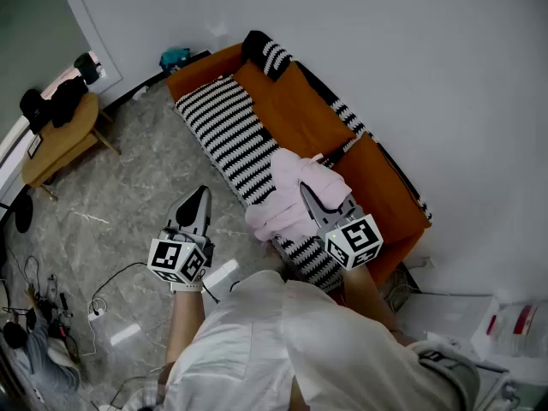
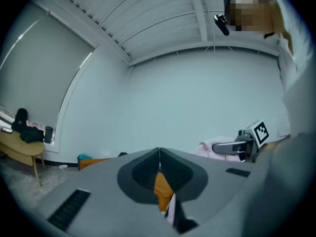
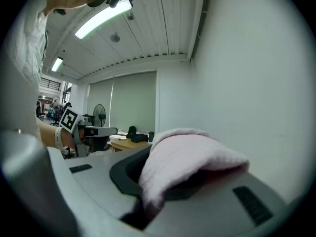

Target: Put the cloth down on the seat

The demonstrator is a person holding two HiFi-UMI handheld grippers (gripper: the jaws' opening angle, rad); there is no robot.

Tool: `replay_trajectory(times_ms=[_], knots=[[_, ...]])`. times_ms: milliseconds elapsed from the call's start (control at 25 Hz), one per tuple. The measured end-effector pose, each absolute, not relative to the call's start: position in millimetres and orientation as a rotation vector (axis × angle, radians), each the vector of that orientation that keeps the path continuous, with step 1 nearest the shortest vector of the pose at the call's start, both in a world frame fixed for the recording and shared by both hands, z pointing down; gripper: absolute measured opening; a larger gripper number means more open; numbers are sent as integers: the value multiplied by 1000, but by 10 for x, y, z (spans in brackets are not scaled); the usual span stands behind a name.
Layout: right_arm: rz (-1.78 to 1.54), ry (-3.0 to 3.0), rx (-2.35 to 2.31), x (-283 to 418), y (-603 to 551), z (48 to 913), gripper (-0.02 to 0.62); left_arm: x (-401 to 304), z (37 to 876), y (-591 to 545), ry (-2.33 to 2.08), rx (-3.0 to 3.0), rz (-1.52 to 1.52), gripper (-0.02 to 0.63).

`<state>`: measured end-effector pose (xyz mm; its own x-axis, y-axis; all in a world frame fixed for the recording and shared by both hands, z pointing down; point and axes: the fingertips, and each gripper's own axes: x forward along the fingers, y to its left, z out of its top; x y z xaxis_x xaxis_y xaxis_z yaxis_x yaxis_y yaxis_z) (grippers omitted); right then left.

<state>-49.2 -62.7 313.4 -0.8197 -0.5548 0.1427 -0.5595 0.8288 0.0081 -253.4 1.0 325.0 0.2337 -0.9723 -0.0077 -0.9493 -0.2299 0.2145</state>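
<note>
A pale pink cloth (image 1: 287, 197) hangs over the front edge of the sofa seat (image 1: 224, 122), which is covered in black-and-white stripes. My right gripper (image 1: 306, 193) is shut on the pink cloth (image 3: 190, 159), whose fold bulges out over the jaws in the right gripper view. My left gripper (image 1: 199, 197) is over the floor in front of the sofa, apart from the cloth. Its jaws are shut with nothing between them (image 2: 159, 158). The right gripper (image 2: 236, 147) with the cloth behind it shows at the right of the left gripper view.
The orange sofa (image 1: 300, 110) stands against the white wall, with a striped cushion (image 1: 267, 55) at its far end. A wooden side table (image 1: 60, 135) with dark things on it is at the left. Cables (image 1: 94, 302) lie on the marble floor near my feet.
</note>
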Motion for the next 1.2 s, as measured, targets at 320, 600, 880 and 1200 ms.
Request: replay_trajectory(times_ms=[320,600,880,1200], knots=[[72,-2854,865,-398,-600,3228,51,-2368,3313,1,-1803,2346,-197,17],[101,-2840,871,-372,-649,3312,51,-2309,3389,-40,-1778,2342,-175,17],[134,-2826,875,-361,-747,3499,51,-2214,3479,-86,-1755,2343,-150,17],[314,-2823,949,-213,-936,3865,54,-2035,3677,-160,-1700,2336,-86,17]])
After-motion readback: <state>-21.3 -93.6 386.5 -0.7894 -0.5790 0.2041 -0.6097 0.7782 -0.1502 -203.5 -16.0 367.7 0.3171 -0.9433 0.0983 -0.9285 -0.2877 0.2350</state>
